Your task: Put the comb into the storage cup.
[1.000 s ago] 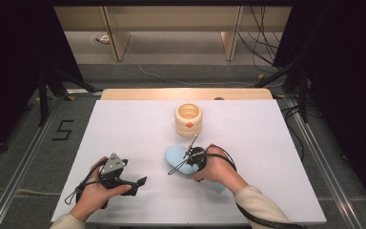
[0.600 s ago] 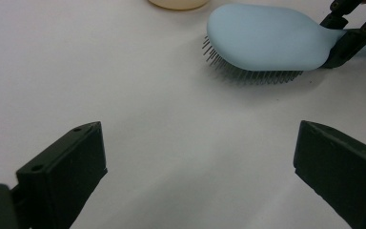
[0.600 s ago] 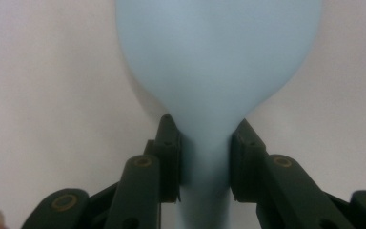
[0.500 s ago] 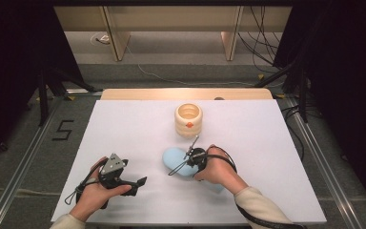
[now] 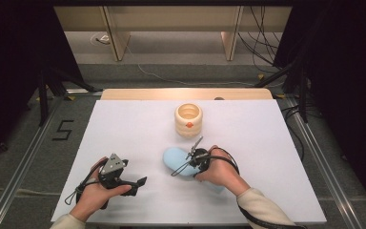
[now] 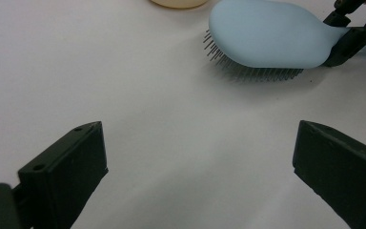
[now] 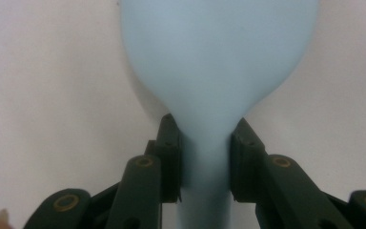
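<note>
Hairbrush lying bristles-down on the white bench, long axis running from the right tool toward the cup. Right tool has just closed onto its neck; left tool, jaws wide and empty, rests well apart.

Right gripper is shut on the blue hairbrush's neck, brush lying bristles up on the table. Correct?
Not quite. The right gripper is shut on the hairbrush at its neck, but the bristles point down at the table, smooth back up. The left gripper view shows it.
</note>
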